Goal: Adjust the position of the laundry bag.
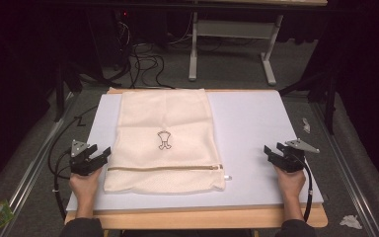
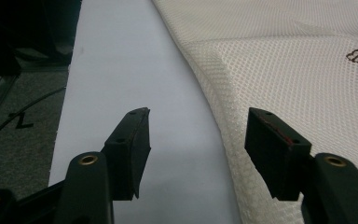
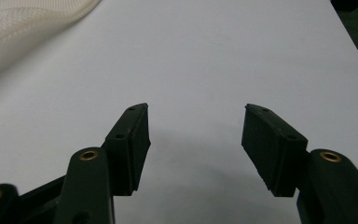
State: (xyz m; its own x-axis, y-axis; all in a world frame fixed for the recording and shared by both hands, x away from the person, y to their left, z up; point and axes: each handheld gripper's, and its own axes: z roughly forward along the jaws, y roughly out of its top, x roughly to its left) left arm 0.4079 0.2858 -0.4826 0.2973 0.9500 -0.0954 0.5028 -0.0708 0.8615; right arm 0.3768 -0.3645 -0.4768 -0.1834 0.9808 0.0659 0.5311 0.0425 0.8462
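At about seven o'clock on the pale surface, the left tool is held with its jaws spread and nothing between them; in the left gripper view the edge of the mesh laundry bag is seen passing just under the right-hand jaw, though no pinch is made. At about four o'clock the right tool is likewise held spread and empty, well apart from the bag, with bare surface seen ahead of it in the right gripper view. The mesh laundry bag is laid flat from the near centre-left of the surface up towards twelve o'clock, its zipper running across the near end and a small white pull tab lying at the five o'clock corner. A small printed emblem is found near its middle. The bag is judged light, soft and limp, likely to sag and fold when lifted, and its open weave could snag. A hold is best taken at the near corners or along the stiffer zipper seam, one tool at each end, so that the cloth is kept spread rather than bunched.
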